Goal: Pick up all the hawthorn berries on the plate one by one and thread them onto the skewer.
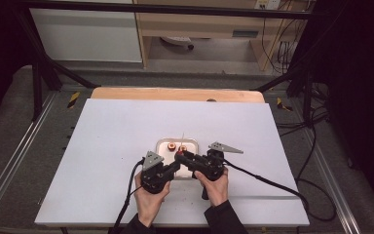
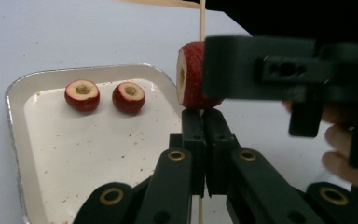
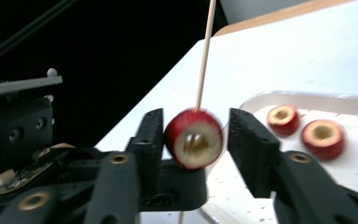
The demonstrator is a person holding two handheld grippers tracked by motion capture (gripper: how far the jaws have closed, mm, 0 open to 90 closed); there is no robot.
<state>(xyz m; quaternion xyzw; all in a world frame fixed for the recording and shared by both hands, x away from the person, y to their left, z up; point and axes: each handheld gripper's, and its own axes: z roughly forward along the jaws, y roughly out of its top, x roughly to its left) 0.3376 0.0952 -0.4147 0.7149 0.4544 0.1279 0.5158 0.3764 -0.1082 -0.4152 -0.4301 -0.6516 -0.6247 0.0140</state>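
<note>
- High view: I see both grippers meeting over the small tray point(image 1: 161, 143) on the white table point(image 1: 102, 161), the skewer point(image 1: 182, 137) upright between them.
- Left gripper view: my left gripper point(image 2: 204, 126) is clamped on the skewer point(image 2: 202, 18) just below the cored fruit point(image 2: 191, 77).
- Right gripper view: my right gripper point(image 3: 195, 135) brackets that fruit point(image 3: 194, 138); the left pad touches it, with a gap at the right.

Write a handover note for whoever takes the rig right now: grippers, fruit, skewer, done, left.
Left gripper: shut on the skewer, held upright above the tray.
Right gripper: jaws either side of the skewered fruit; a gap shows at one pad, so it counts as open.
Done: one cored red fruit is threaded on the skewer.
Left: two cored fruits lie side by side in the tray, probably next onto the skewer.
</note>
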